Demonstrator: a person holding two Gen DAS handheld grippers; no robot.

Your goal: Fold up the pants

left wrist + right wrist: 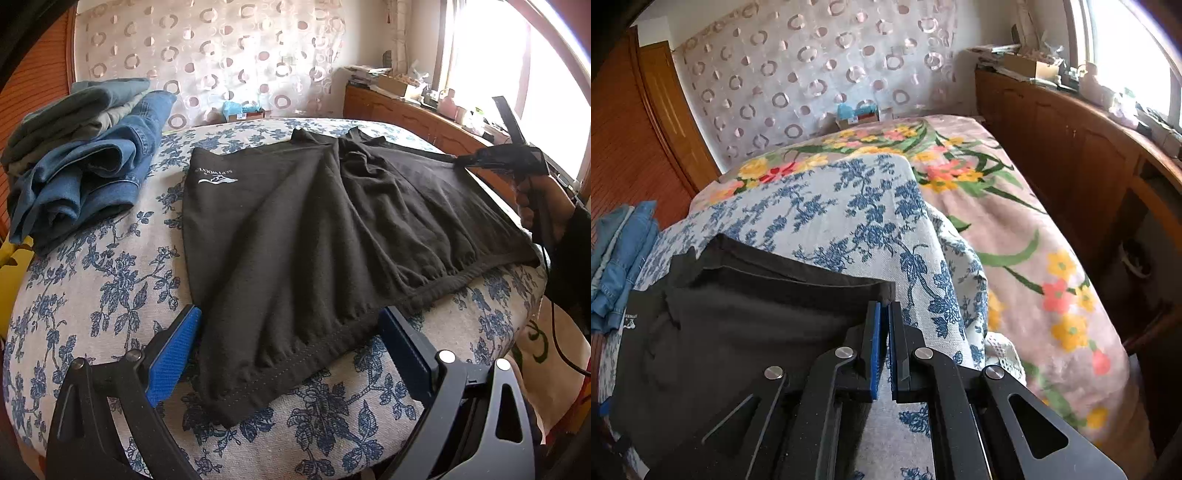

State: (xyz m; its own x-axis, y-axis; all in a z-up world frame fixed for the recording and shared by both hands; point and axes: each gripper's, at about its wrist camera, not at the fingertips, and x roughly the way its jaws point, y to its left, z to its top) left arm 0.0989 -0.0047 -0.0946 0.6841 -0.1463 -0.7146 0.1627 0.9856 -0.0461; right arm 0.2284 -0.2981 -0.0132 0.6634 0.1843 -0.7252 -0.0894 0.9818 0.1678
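Black pants [295, 229] with a small white logo lie spread flat on a blue-flowered cloth [110, 288]. My left gripper [290, 332] stands open at the near edge of the pants. The gathered hem lies between its blue pads [173, 354], which do not press on it. At the far right corner, a hand [535, 206] holds my right gripper [465, 160], pinched on the fabric. In the right wrist view the right gripper [885, 306] has its pads together on the corner of the pants [738, 325].
Folded jeans and other pants [85, 162] are stacked at the left of the cloth. A pink flowered blanket [1015, 221] covers the bed beyond. A wooden cabinet [1071, 147] with clutter on top runs along the right under a bright window.
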